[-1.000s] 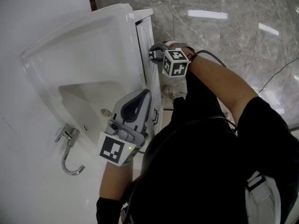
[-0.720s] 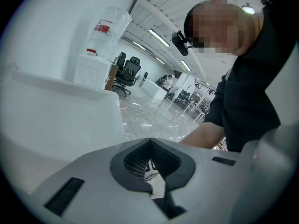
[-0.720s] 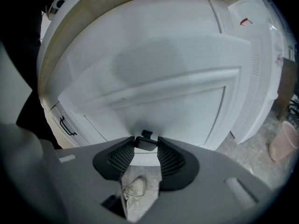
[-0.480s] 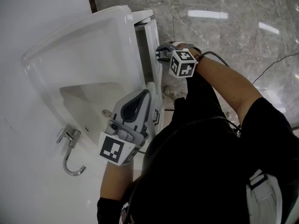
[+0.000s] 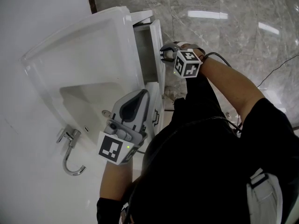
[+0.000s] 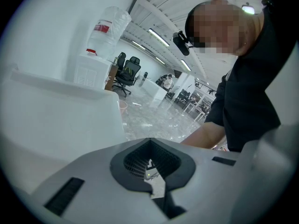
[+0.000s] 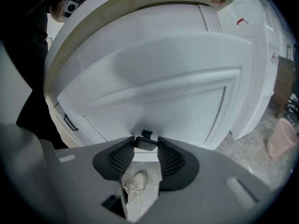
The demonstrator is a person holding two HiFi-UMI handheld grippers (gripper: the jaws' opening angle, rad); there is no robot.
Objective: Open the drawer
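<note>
A white vanity cabinet has its top drawer (image 5: 148, 50) pulled partly out, so the inside shows in the head view. My right gripper (image 5: 166, 53) is at the drawer's front panel (image 7: 154, 87). Its jaws are shut on the small dark drawer handle (image 7: 145, 142), which sits between the pads. My left gripper (image 5: 145, 93) hangs over the front edge of the basin, pointing along the cabinet. Its jaws meet at the tips in the left gripper view (image 6: 149, 141), with nothing between them.
The sink basin (image 5: 84, 101) and a chrome faucet (image 5: 70, 148) lie left of the drawer. A lower drawer with a dark handle (image 7: 70, 122) sits beside it. A shoe (image 7: 133, 181) and a pink bin (image 7: 280, 136) are on the marble floor, where a cable (image 5: 275, 73) runs.
My right gripper has moved right, away from the cabinet, holding the handle. The drawer has slid further out with it. The left gripper has stayed still.
</note>
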